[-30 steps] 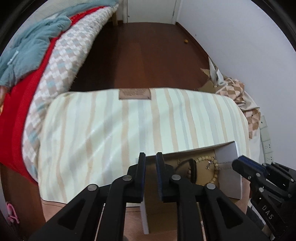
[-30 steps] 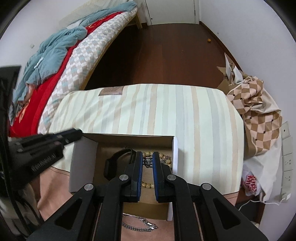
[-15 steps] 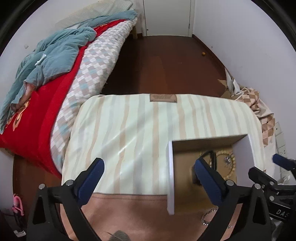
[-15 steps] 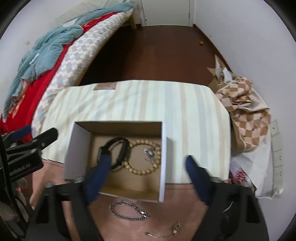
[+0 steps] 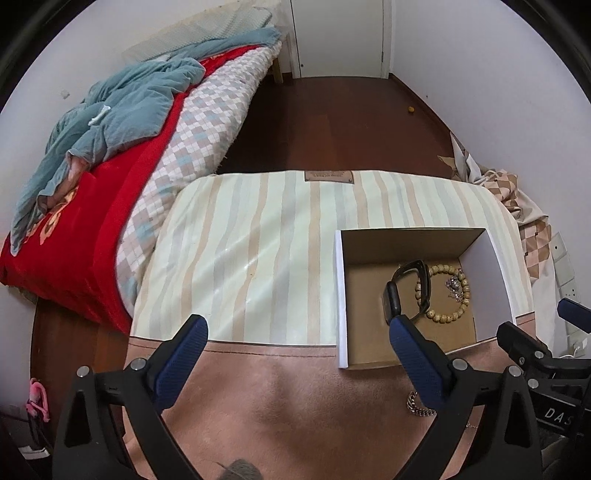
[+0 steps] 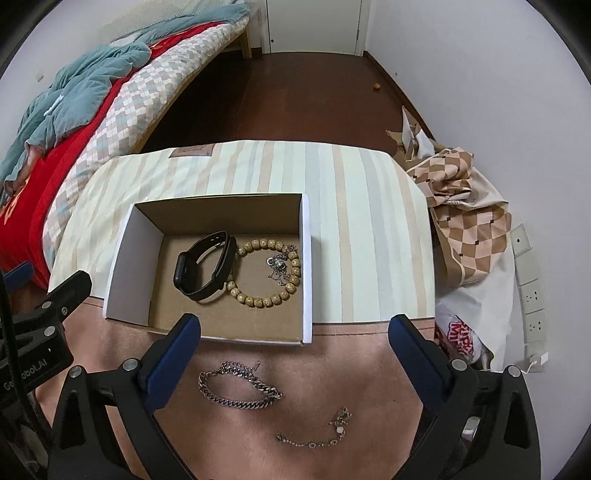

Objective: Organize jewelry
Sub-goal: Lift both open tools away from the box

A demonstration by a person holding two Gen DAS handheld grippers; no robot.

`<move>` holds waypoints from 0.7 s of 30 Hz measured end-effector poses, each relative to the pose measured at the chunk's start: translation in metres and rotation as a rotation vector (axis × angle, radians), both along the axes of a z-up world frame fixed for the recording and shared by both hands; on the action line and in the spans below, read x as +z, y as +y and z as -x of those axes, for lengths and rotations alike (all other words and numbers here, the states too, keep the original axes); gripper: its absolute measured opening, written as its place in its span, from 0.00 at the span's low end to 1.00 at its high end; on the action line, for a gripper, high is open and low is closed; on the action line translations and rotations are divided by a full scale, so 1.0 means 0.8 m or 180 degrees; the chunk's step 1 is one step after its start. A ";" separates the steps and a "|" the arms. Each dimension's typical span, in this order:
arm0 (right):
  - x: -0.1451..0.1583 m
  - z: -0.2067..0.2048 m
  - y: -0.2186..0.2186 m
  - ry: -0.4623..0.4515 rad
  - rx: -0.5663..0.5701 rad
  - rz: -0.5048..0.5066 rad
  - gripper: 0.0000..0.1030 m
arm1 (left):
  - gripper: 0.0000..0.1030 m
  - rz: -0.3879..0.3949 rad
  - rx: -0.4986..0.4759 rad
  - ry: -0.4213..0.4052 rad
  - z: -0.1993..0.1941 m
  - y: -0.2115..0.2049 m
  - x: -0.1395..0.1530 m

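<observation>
While both grippers hover with fingers spread wide and hold nothing, an open cardboard box [image 6: 122,258] sits on a striped cushion [image 6: 369,221] toward its near edge. Inside lie a black watch [image 6: 205,267], a beaded bracelet [image 6: 269,273] and a small silver piece that is hard to make out. On the pink near edge, a thick silver chain [image 6: 240,387] and a thin chain bracelet [image 6: 317,432] stretch left to right. The left gripper [image 5: 295,354] partly hides the thick chain in its own view; the right gripper [image 6: 295,350] hangs above both chains.

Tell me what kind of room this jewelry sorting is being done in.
Most likely a bedroom in a home. A bed with a checkered quilt, red blanket and rumpled teal cover runs along the left wall, a closed white door stands at the far end, and the floor is dark wood.
</observation>
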State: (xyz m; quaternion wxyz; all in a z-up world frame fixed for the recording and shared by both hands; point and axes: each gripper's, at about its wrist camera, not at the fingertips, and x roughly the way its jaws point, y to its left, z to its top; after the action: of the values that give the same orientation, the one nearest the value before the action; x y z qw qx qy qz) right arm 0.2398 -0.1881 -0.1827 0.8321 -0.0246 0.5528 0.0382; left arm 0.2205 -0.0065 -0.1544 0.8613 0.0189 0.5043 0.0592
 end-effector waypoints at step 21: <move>0.119 0.100 -0.001 -0.0755 -0.0063 0.0091 1.00 | 0.98 0.0056 0.0004 -0.0598 0.103 -0.003 0.094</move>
State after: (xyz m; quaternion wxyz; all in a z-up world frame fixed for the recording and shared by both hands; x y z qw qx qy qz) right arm 0.1595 -0.1892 -0.0874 0.8915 -0.0353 0.4512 0.0189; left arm 0.1383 -0.0087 -0.0790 0.9049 0.0054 0.4218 0.0568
